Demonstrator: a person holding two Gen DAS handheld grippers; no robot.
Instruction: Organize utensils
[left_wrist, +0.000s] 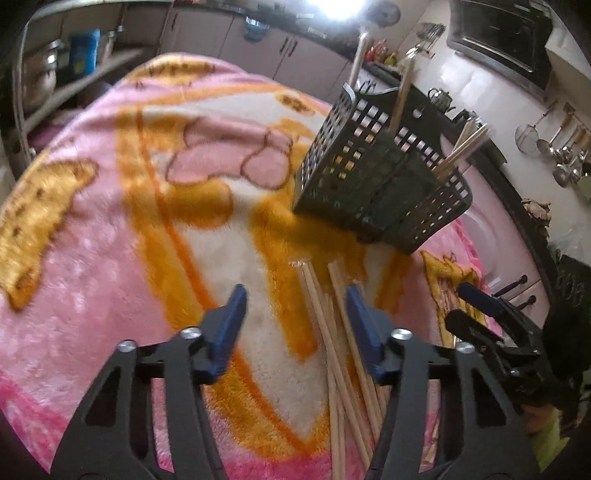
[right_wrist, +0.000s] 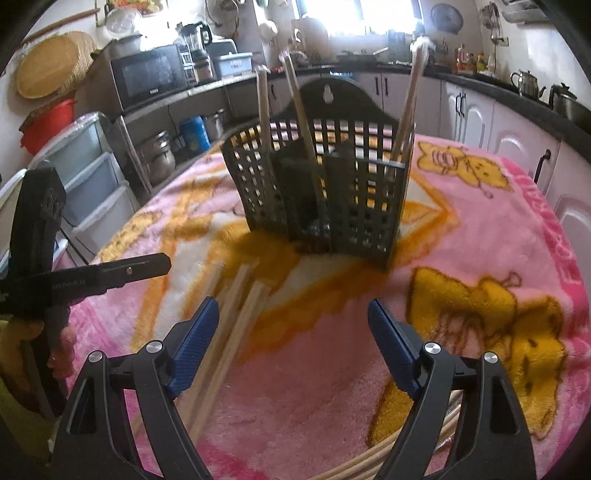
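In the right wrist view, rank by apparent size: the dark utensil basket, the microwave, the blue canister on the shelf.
1. utensil basket, though nearness inflates it
2. microwave
3. blue canister

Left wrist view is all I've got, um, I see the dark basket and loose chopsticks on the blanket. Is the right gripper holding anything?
Observer: No. The right gripper is open and empty, hovering over the pink blanket.
Operator: Any chopsticks near it that I can't see?
Observer: Yes, a few more chopsticks lie under it at the bottom edge of the right wrist view, apart from the loose pile by its left finger.
Operator: How is the basket divided?
Observer: From the front, the basket shows separate compartments, with upright sticks at its left, middle and right.
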